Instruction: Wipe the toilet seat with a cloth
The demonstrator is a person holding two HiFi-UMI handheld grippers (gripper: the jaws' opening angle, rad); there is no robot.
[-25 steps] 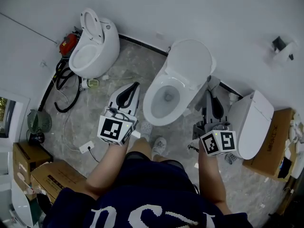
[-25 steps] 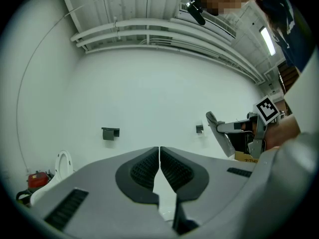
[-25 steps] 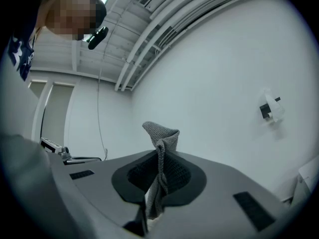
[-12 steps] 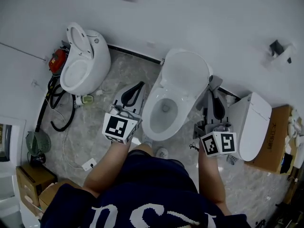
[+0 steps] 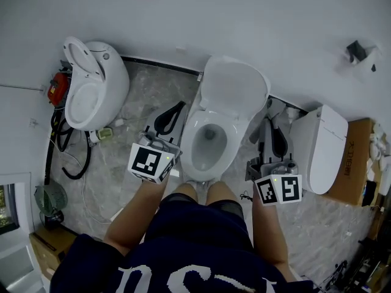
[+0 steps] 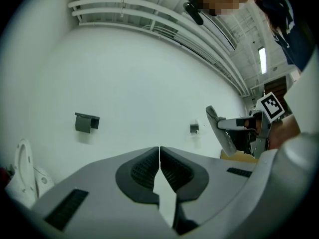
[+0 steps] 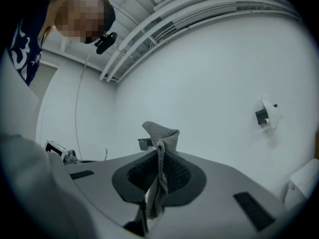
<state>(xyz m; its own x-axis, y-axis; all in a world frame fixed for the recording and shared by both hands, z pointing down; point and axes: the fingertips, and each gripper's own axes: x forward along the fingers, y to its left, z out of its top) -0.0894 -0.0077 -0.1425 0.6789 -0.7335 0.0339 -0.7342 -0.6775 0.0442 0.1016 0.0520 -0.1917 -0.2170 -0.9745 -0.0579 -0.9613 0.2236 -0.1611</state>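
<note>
Since a second ago, the toilet seat [image 5: 187,145] is brought squarely under the head view, with a claw on either side of it. The cloth [image 7: 160,131] is pinched in the right claw [image 7: 159,158], one end standing up past the tips. The seat lies just left of that claw, its long axis running away toward the wall [image 5: 275,29]. The left claw [image 6: 159,156] is clenched and empty, beside the seat's far side. A leftward reach is judged to be needed.
</note>
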